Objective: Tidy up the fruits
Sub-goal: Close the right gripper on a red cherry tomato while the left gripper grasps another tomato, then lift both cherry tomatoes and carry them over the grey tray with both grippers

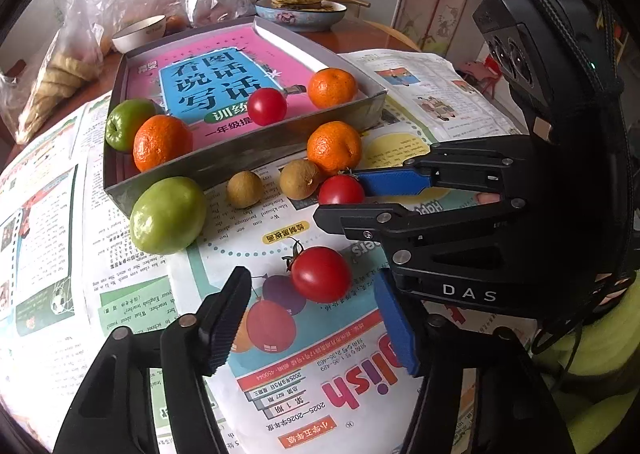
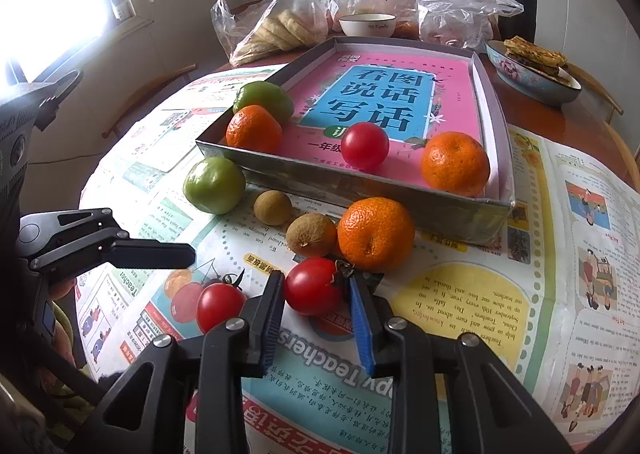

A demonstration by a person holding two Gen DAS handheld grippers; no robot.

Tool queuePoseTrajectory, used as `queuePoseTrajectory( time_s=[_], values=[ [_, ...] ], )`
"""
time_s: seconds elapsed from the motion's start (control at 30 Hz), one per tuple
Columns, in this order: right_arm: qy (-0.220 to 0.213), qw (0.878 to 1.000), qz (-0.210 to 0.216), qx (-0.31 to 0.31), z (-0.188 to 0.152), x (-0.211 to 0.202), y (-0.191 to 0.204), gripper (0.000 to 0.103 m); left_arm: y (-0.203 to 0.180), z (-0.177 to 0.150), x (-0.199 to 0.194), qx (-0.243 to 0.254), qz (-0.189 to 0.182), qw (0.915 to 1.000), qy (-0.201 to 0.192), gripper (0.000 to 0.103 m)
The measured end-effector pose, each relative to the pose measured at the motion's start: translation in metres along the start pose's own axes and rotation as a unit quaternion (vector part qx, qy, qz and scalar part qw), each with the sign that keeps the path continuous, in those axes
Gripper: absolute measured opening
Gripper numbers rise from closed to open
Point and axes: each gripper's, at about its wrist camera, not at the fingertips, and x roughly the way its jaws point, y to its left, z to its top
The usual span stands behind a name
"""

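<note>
Red tomato [image 2: 312,286] pinched between right tongs [image 2: 316,308].

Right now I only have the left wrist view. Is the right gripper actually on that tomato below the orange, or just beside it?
Observer: On it. In the right wrist view the right gripper has one pad on each side of the tomato, pressing it.
Operator: Stem clear of the pads?
Observer: No. The stem lies against the blue pad.
Operator: Where's the second tomato relative to that grip?
Observer: The second tomato lies just outside the black finger, not between the pads. I cannot tell whether it touches the finger.
</note>
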Motion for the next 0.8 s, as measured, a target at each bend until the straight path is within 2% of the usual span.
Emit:
queuePoseTrajectory(
  time_s=[0.2,0.27,0.4,0.5,0.8],
  values=[
    [-0.006,1.0,0.004,0.002,-0.001,-0.004,-0.002,0.03,0.0,0.005,0.005,0.001,-0.005,1.0,-0.003,0.058],
    [-0.01,1.0,0.006,0.004,-0.002,-0.009,-0.003,0.03,0.0,0.007,0.008,0.003,-0.008,1.0,-0.003,0.05],
    [-0.02,1.0,0.012,0.01,-0.002,-0.018,-0.006,0.03,0.001,0.008,0.013,-0.002,-0.012,0.9999,0.001,0.047],
    [-0.026,0.999,0.013,0.014,-0.001,-0.023,-0.008,0.03,0.0,0.008,0.015,0.002,-0.007,1.0,0.0,0.038],
    [-0.042,0.999,0.013,0.017,0.0,-0.033,-0.007,0.03,0.008,0.009,0.005,-0.016,-0.011,0.9997,-0.014,0.037]
  ],
)
